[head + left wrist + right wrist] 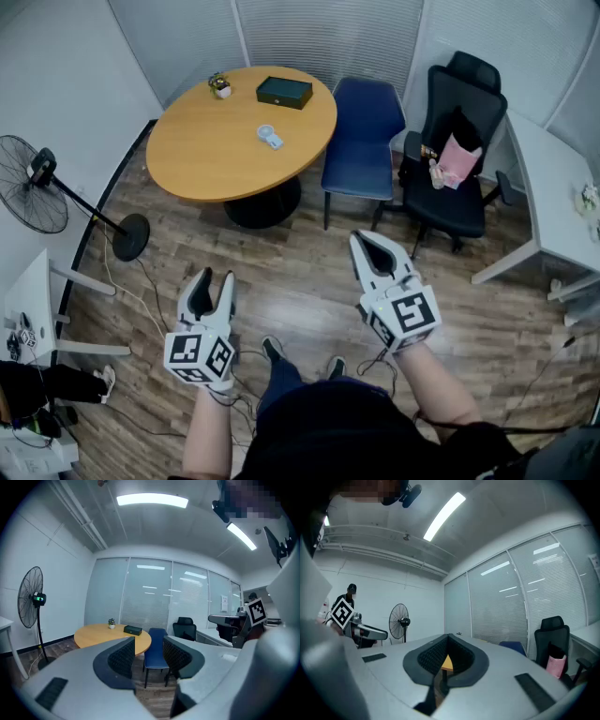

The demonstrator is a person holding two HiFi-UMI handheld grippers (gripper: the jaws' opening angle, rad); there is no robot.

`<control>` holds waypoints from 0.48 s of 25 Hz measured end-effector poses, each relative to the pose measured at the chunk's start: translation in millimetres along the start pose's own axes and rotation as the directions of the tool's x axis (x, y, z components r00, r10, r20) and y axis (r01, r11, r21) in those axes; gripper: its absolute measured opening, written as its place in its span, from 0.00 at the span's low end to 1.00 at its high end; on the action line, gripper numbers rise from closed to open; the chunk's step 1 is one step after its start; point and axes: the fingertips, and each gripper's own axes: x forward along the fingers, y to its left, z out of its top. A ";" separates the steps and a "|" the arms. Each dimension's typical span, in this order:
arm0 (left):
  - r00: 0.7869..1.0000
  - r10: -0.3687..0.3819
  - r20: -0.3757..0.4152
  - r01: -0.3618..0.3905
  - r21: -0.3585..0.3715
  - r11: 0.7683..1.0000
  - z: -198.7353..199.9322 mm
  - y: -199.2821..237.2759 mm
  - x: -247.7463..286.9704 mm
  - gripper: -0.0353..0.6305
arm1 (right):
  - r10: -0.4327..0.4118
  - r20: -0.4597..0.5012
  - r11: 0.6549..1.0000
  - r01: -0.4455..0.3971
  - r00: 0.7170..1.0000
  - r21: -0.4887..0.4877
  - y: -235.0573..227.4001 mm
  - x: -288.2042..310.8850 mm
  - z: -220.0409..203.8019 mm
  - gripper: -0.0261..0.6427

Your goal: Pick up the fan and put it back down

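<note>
A black pedestal fan stands on the wood floor by the left wall; it also shows in the left gripper view and the right gripper view. A small white and pale blue hand fan lies on the round wooden table. My left gripper is open and empty, held low in front of me, well short of the table. My right gripper is shut with nothing between its pads, pointing toward the chairs. Both grippers are far from either fan.
On the table sit a dark box and a small potted plant. A blue chair and a black office chair with a pink bag stand to its right. A white desk is far right.
</note>
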 end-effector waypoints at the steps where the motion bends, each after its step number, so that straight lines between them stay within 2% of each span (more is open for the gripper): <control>1: 1.000 -0.002 0.001 0.002 0.000 1.000 0.8 -2.3 -0.8 0.32 | 0.002 0.003 1.000 -0.002 1.000 -0.002 0.9 -2.0 2.0 0.04; 6: 1.000 -0.012 0.005 0.012 0.003 1.000 6.1 -4.1 -2.9 0.32 | 0.001 0.002 1.000 -0.001 1.000 -0.005 5.5 -6.3 7.0 0.04; 12: 1.000 -0.016 0.017 0.016 0.002 1.000 18.6 29.2 7.5 0.32 | -0.058 -0.007 0.998 0.058 0.998 -0.002 6.8 17.0 10.3 0.05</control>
